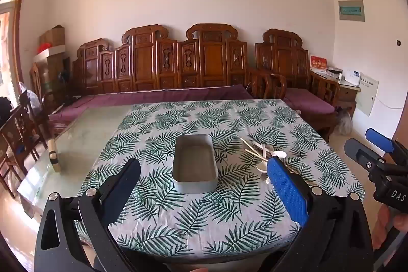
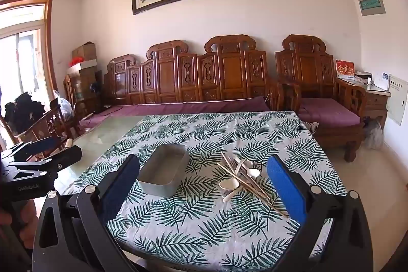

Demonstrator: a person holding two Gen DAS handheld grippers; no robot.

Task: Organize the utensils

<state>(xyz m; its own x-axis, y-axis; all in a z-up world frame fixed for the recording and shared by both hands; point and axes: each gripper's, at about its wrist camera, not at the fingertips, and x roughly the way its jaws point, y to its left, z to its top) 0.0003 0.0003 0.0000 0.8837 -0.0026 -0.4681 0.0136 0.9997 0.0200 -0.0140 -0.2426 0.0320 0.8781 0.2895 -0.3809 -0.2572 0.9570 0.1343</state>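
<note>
Grey tin (image 2: 163,173) beside heaped spoons (image 2: 236,177), chopsticks (image 2: 251,186) on leaf-print cloth (image 2: 204,228).

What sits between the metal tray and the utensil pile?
Nothing: only bare leaf-print tablecloth separates metal tray from utensil pile, clearest in the right wrist view.

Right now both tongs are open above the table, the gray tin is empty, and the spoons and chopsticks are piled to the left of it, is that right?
Not quite: the pile of spoons and chopsticks lies to the right of the gray tin, as the right wrist view shows. The rest holds: the tin is empty, and both the left tongs and right tongs are open above the table.
</note>
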